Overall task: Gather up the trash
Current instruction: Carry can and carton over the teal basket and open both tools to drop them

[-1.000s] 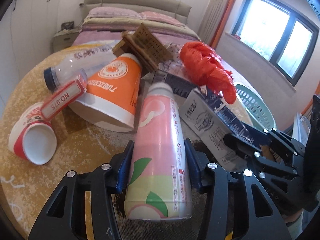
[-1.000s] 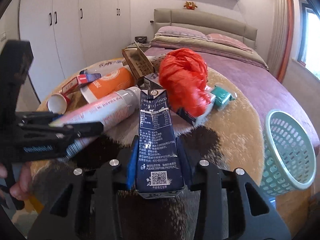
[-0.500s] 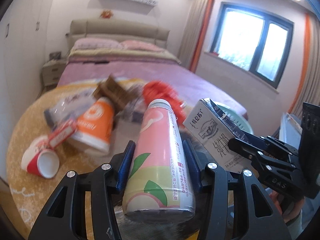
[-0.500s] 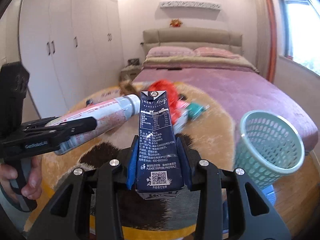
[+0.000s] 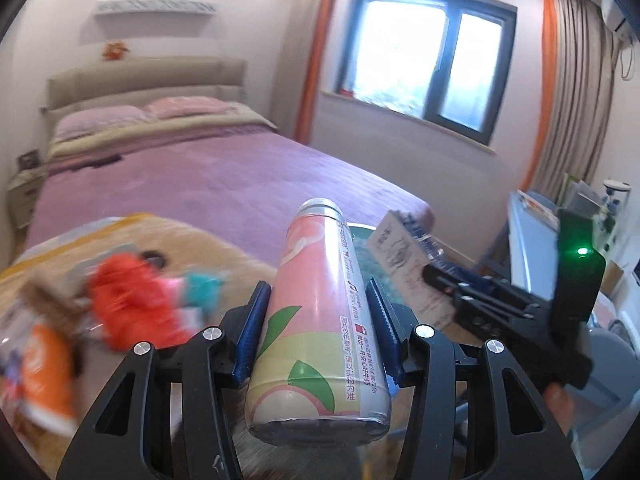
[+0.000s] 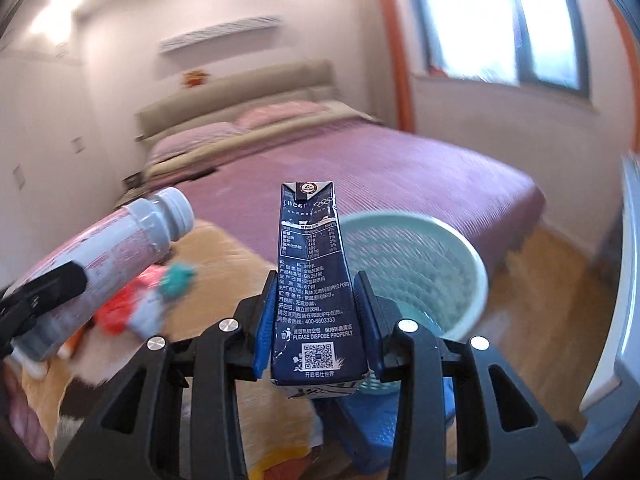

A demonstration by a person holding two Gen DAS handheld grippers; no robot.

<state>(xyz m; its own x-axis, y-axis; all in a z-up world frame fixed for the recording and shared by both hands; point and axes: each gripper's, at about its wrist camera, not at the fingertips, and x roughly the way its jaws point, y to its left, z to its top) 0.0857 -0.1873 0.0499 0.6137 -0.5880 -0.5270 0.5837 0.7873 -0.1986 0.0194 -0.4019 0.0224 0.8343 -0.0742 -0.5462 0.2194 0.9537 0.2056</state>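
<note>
1. The left claw is clamped on a pink bottle with a peach-and-leaf label, its blue pads pressing both sides and the cap end pointing away from the camera. The grip looks the same as a second ago.
2. The right claw is clamped on a dark blue milk carton, held upright with its printed back panel facing the camera; that grip is unchanged too.
3. A second ago both claws were low over the round yellow rug, among the litter. Now both views have swung to the right and lifted, so the bed and window fill the background.
4. The pale green mesh basket, earlier off at the right edge of the right wrist view, now sits directly behind the carton, on the wooden floor beside the bed.
5. The remaining litter, including a red plastic bag, a teal packet and an orange cup, lies blurred at lower left on the rug, well apart from the basket.
6. In the left wrist view the carton is seen tilted, just right of the bottle.
</note>
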